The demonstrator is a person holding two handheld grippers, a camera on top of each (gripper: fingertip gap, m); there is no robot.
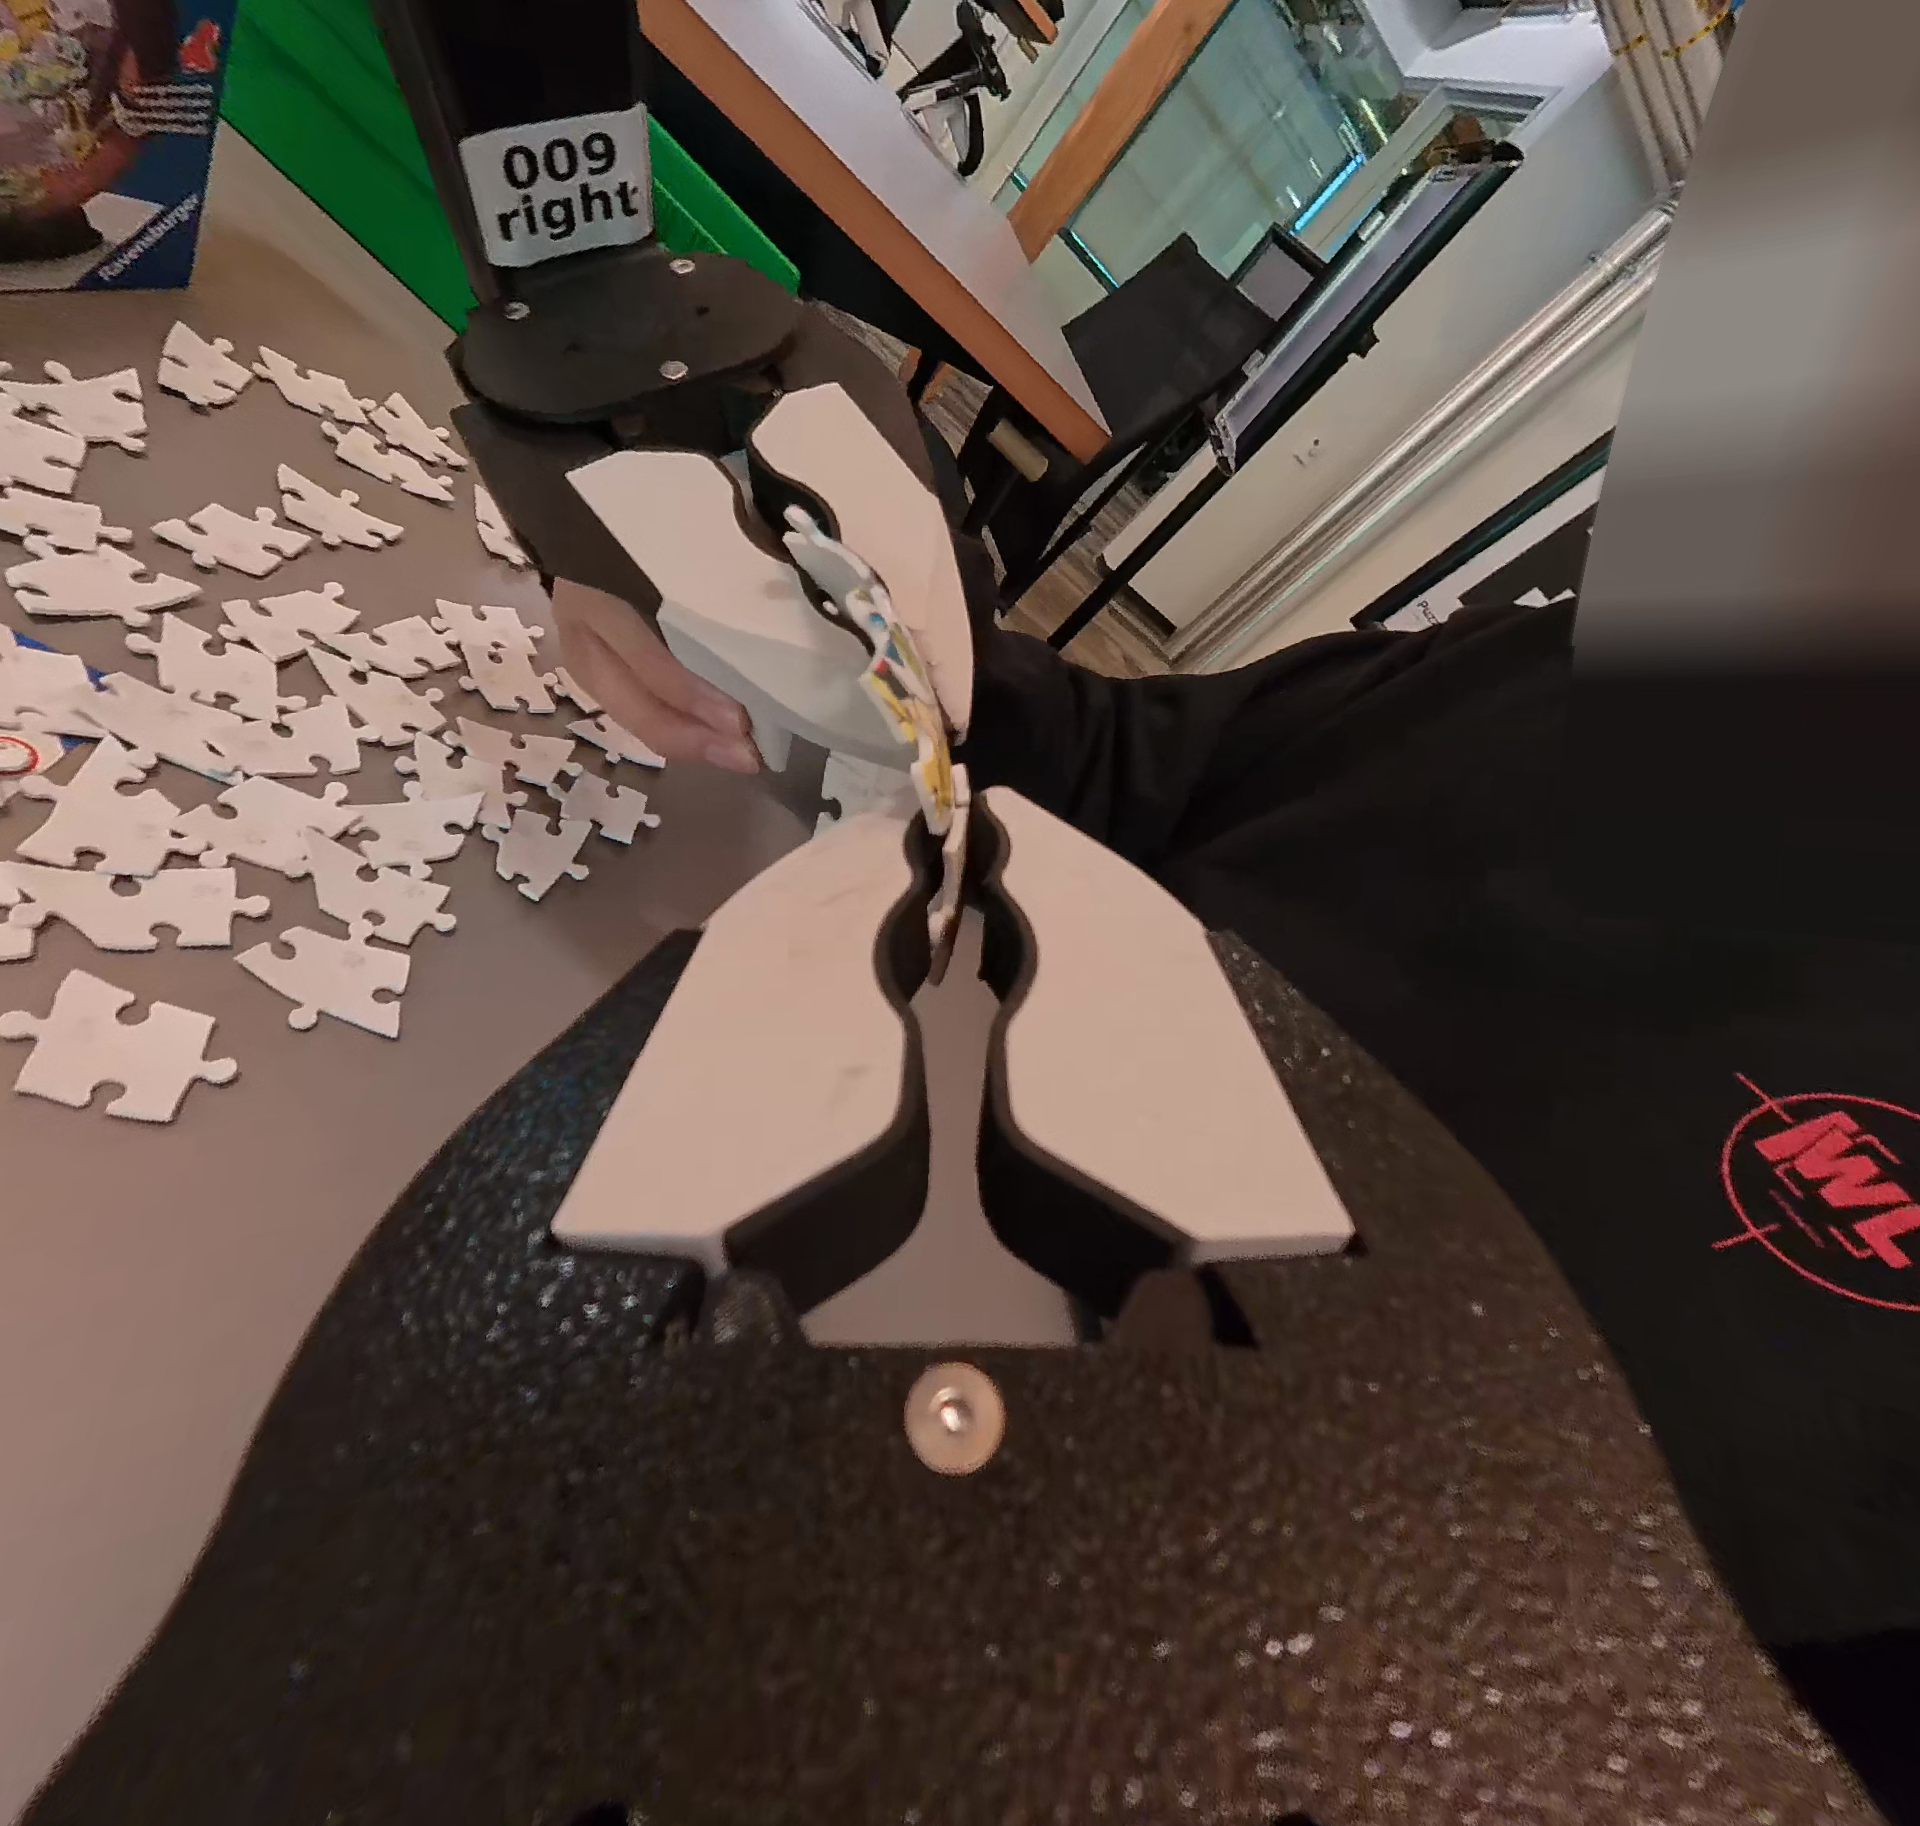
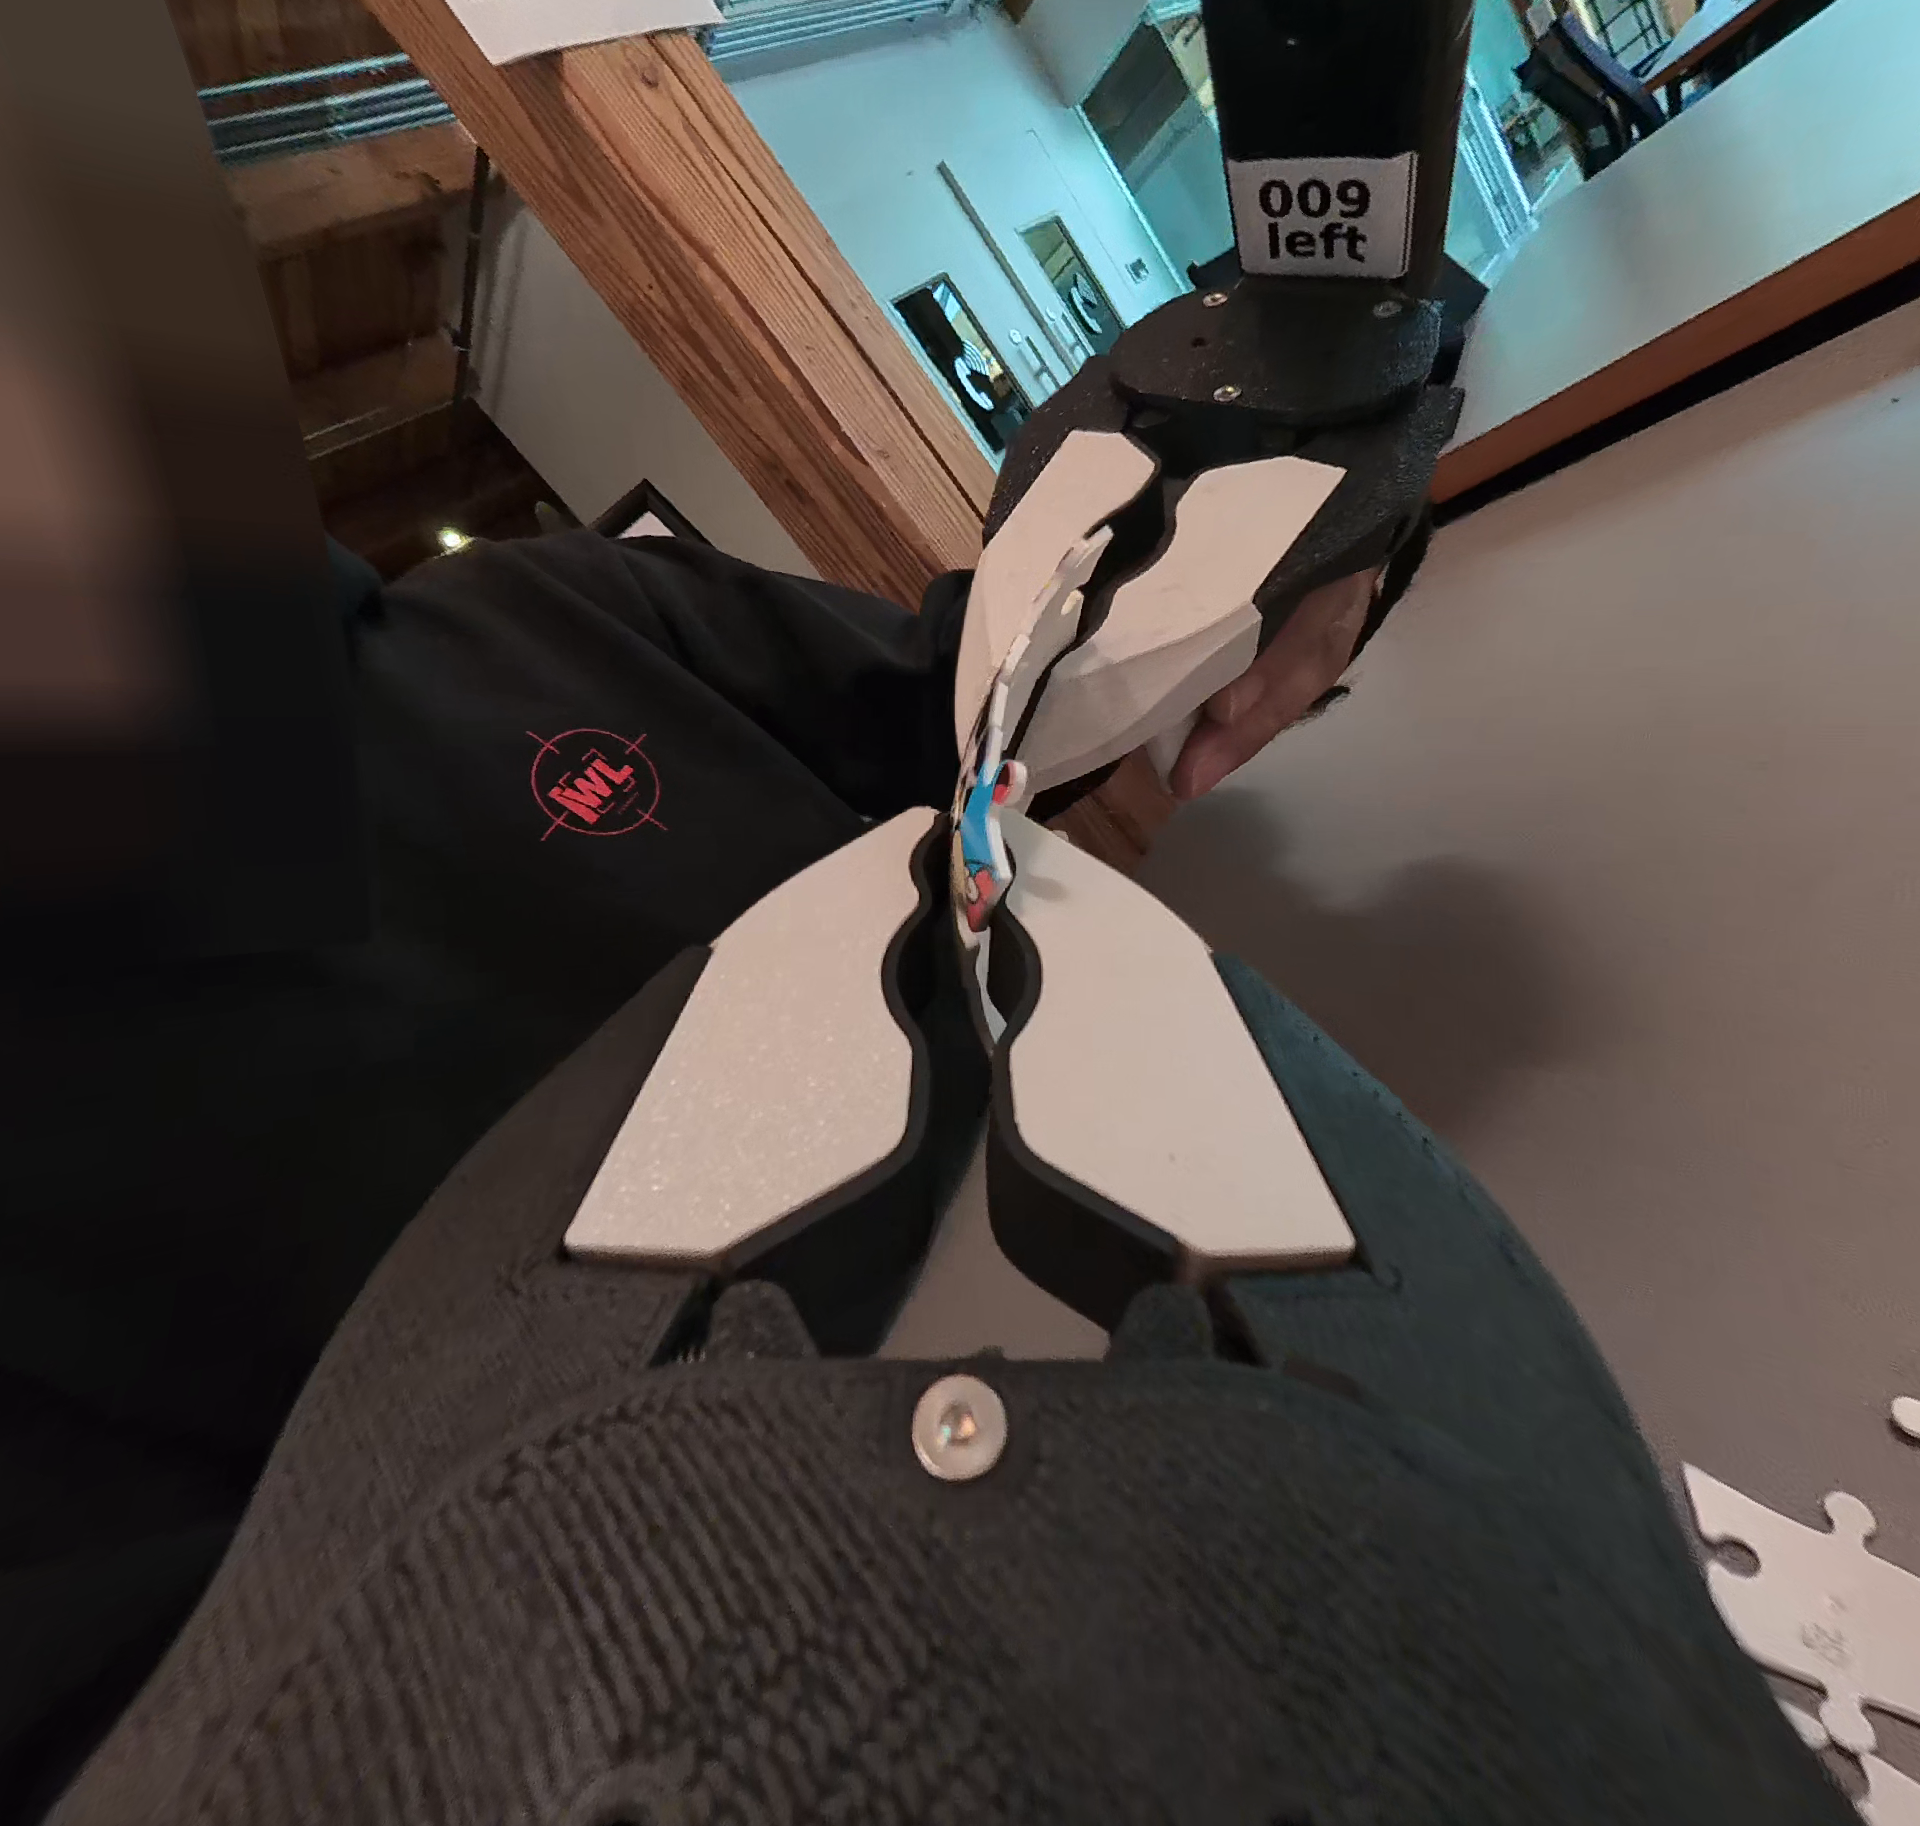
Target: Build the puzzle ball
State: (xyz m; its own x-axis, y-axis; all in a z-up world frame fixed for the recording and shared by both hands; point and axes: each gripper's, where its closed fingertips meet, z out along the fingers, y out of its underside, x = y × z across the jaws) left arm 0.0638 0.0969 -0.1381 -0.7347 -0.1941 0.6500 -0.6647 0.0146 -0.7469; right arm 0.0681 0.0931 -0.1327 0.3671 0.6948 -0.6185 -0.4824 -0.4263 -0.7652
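Left wrist view: left hand-held gripper (image 1: 951, 831) pinches one piece (image 1: 948, 883), right hand-held gripper (image 1: 914, 696) pinches another piece (image 1: 883, 649), edges touching above the desk (image 1: 312, 1205).

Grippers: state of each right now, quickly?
Left gripper: shut on a puzzle piece.
Right gripper: shut on a second puzzle piece, its edge meeting the left's.

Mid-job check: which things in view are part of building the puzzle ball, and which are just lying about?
In the job:
- left gripper, shut on a puzzle piece
- right gripper, shut on a second piece
- loose pieces on the table

Lying about:
- puzzle box
- green bin
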